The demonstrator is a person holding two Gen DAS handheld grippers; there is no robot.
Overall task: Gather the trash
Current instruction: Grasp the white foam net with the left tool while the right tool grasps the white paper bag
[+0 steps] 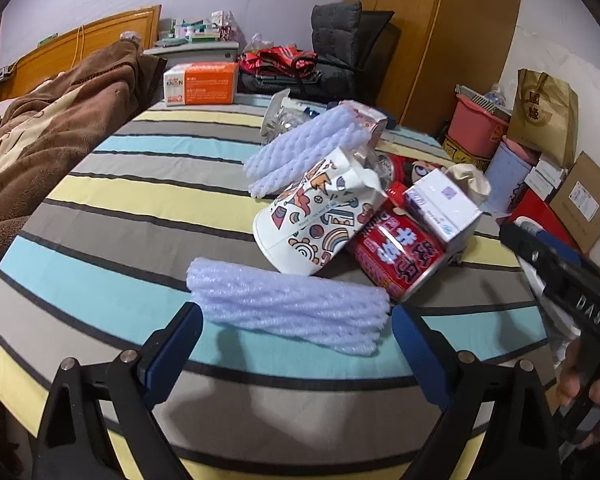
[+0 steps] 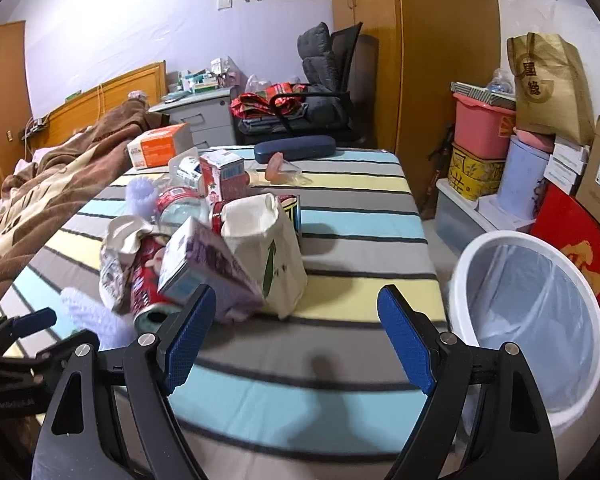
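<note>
We've got the left gripper [image 1: 296,332] with jaws apart, straddling the near foam net [image 1: 288,312]; pads not pressing on it yet, so nothing is held. Right gripper [image 2: 296,332] also has its jaws apart and empty, hanging over bare sheet just near of the trash pile [image 2: 204,248]. For the pick, we'd keep the net centred between the pads, come down until the tips nearly meet the sheet, then close gently: foam is soft and light, so it probably squashes and could slip out if we catch only an edge. Watch we don't pinch the sheet with it. The rest of the trash sits just far of the net: printed cup [image 1: 312,220], red can [image 1: 396,256], small carton [image 1: 444,208], a second foam net [image 1: 300,152]. The bin [image 2: 532,320] is on the floor, right of the bed [image 2: 340,368], lined and open. Surface is a striped bedsheet, soft, so things may tip. Brown blanket [image 1: 40,152] at left, wardrobe [image 2: 412,60] far, boxes stacked at right.
</note>
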